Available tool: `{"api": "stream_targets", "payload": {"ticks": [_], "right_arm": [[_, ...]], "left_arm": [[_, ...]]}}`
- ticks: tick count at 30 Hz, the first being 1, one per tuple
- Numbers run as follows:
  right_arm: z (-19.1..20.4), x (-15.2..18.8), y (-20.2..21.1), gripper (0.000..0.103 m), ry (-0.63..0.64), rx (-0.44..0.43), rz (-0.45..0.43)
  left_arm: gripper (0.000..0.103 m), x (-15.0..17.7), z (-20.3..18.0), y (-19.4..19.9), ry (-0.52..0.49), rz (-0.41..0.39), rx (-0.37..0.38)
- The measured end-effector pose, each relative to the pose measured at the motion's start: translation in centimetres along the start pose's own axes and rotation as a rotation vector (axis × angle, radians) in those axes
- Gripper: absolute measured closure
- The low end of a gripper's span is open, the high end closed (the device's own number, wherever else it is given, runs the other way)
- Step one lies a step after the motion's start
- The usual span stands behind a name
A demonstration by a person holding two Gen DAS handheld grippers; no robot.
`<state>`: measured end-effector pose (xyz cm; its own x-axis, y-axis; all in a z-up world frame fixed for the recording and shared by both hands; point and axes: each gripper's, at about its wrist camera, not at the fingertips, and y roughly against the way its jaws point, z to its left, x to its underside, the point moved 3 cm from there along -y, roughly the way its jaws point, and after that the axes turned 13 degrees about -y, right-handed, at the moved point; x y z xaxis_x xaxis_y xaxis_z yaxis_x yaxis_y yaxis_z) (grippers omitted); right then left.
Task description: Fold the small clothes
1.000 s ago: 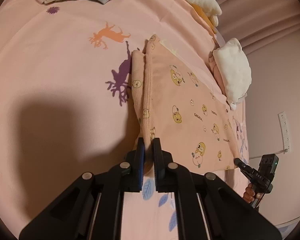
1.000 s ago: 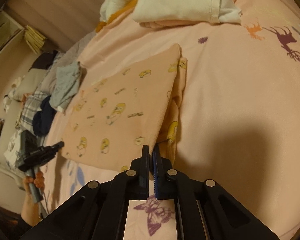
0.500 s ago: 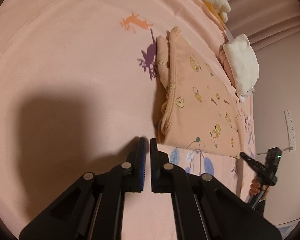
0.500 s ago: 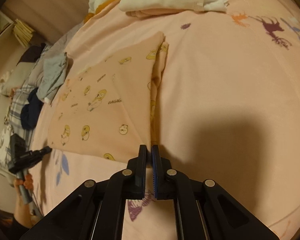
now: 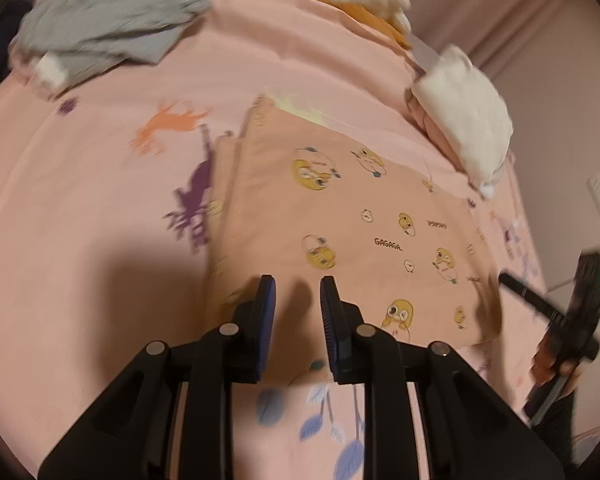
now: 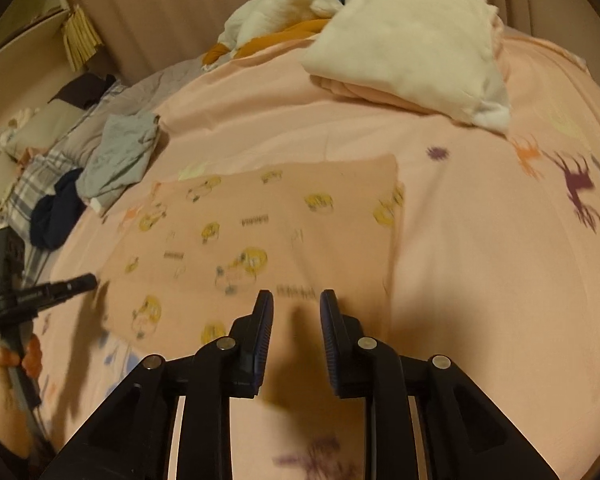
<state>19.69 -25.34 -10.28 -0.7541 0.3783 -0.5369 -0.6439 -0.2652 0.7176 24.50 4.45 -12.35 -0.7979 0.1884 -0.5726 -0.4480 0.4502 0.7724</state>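
A pink garment with yellow cartoon prints (image 5: 352,232) lies folded flat on the pink bed sheet (image 5: 80,240). In the right wrist view the same garment (image 6: 260,236) lies ahead and to the left. My left gripper (image 5: 297,285) is open and empty, just above the garment's near edge. My right gripper (image 6: 296,300) is open and empty, over the garment's near right corner. Each gripper shows at the other view's edge: the right gripper (image 5: 512,280) at the right, the left gripper (image 6: 88,279) at the left.
A white folded stack (image 5: 468,120) sits at the far right of the bed; it also shows in the right wrist view (image 6: 412,44). A grey garment pile (image 5: 108,20) lies far left. White and orange clothes (image 6: 276,20) and dark clothes (image 6: 56,212) lie at the back.
Both grippers let go of the garment's edge, opened wide and pulled back. The garment now lies folded flat on the sheet.
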Motion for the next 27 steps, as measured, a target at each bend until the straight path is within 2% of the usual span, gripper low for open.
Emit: {"api": "stream_targets", "payload": {"ticks": [4,6,11,16,18,25,27], "right_arm": [[1.0,-2.3,-2.2,0.08,0.006,0.014,-0.018],[1.0,-3.0,-3.7,0.08,0.009,0.053,-0.01],[-1.2,-3.6,-7.2,0.08,0.007,0.223,0.034],[-2.8,-4.5,-6.1,0.081,-0.074,0.219,-0.012],[-2.6,-4.1,-4.8,0.08,-0.078,0.191,-0.023],[-0.1,-0.3,-0.1,0.08,0.039,0.076,-0.045],[0.2,1.2,0.4,0.08,0.079,0.076,-0.039]], "left_arm": [[0.081,-0.4,-1.4,-2.1,-0.094,0.024,-0.058],[0.081,0.0,-1.4,-2.9,-0.121,0.047,-0.083],[0.081,0.7,-0.6,-3.2,-0.134,0.052,-0.086],[0.081,0.9,-0.7,-3.1,-0.129,0.05,-0.088],[0.081,0.9,-0.9,-3.0,-0.131,0.048,-0.094],[0.081,1.3,-1.2,-2.8,-0.13,0.044,-0.101],[0.081,1.5,-1.2,-2.6,-0.137,0.043,-0.106]]}}
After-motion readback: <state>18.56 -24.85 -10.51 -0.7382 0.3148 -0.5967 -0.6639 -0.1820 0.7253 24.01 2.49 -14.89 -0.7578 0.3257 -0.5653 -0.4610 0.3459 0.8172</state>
